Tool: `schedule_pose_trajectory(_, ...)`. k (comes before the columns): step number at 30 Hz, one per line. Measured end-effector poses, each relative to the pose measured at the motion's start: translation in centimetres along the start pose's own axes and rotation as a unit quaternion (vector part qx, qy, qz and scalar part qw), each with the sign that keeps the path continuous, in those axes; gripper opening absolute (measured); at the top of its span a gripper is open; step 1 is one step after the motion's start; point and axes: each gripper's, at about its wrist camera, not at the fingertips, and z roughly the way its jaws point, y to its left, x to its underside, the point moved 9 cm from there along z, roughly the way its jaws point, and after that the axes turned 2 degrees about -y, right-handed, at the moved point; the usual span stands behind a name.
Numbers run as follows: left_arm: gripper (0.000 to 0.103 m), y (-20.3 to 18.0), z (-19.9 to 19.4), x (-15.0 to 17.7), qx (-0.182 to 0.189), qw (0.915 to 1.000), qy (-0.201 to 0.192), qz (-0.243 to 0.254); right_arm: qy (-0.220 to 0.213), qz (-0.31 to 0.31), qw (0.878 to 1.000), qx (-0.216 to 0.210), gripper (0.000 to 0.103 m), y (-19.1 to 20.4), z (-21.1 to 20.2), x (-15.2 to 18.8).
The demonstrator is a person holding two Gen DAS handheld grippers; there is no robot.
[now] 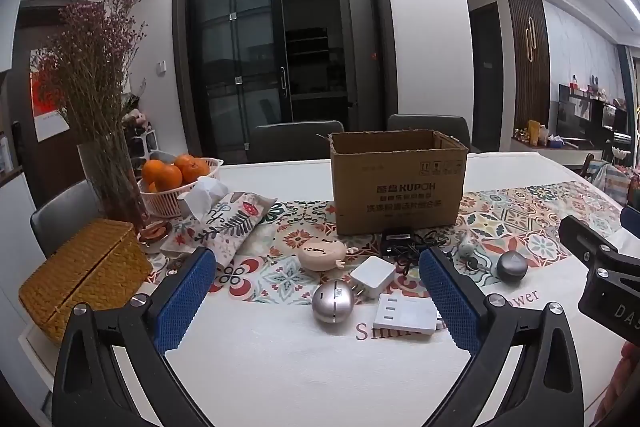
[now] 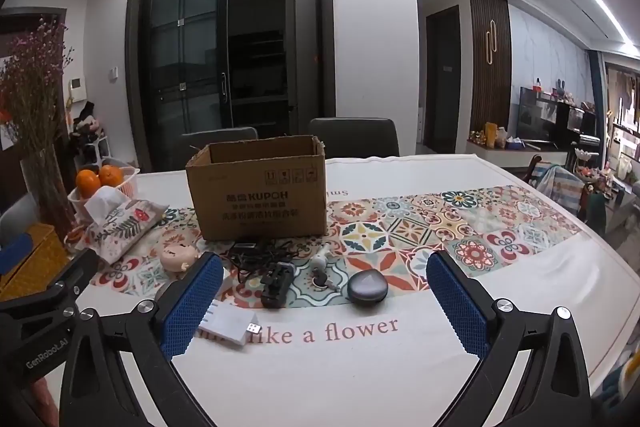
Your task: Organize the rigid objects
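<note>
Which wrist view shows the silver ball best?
Left wrist: the silver ball sits whole between the open left gripper fingers. In the right wrist view it is hidden behind that gripper's left finger.

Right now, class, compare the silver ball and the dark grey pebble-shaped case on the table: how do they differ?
The silver ball is round, shiny and light, with a slot on its face; the dark grey case is flatter, matte and dark. The ball sits on plain white cloth, the case at the patterned runner's edge. Both lie loose before the cardboard box, untouched.
</note>
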Motion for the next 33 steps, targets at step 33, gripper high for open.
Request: schedule_pose_trajectory(33,0.103,-2.2,-1.2,1.8,-0.014,0.9998,-0.012,0.008,0.0,0.001,1.0,-0.002,0.103,-0.1,0.0,0.0)
